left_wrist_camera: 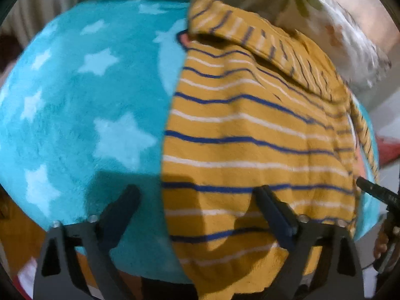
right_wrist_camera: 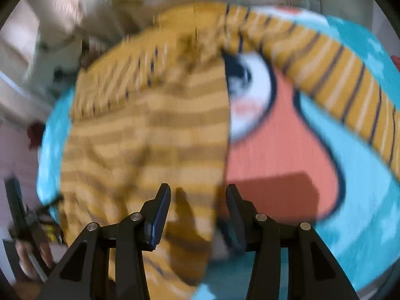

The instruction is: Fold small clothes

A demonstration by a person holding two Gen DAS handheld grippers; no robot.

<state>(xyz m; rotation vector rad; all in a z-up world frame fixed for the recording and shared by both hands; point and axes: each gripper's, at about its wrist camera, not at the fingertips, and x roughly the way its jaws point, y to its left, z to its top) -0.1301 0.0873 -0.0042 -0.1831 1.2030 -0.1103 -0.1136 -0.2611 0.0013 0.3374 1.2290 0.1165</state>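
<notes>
A small mustard-yellow top [left_wrist_camera: 250, 135] with blue and white stripes lies folded lengthwise on a turquoise star-patterned blanket [left_wrist_camera: 75, 100]. My left gripper [left_wrist_camera: 197, 192] hovers open over the top's near left edge; that fold edge runs between the two fingers without being pinched. In the right wrist view, which is blurred, the same top [right_wrist_camera: 145, 130] fills the left half, with one striped sleeve [right_wrist_camera: 337, 75] stretched out to the right. My right gripper [right_wrist_camera: 197, 190] is open above the top's right edge, and nothing is held.
The blanket [right_wrist_camera: 350, 200] carries a pink cartoon figure [right_wrist_camera: 275, 150] with a big eye beside the top. Pale bedding [left_wrist_camera: 337, 25] lies beyond the blanket. The other gripper and a hand show at the frame edge [left_wrist_camera: 382, 200], [right_wrist_camera: 22, 215].
</notes>
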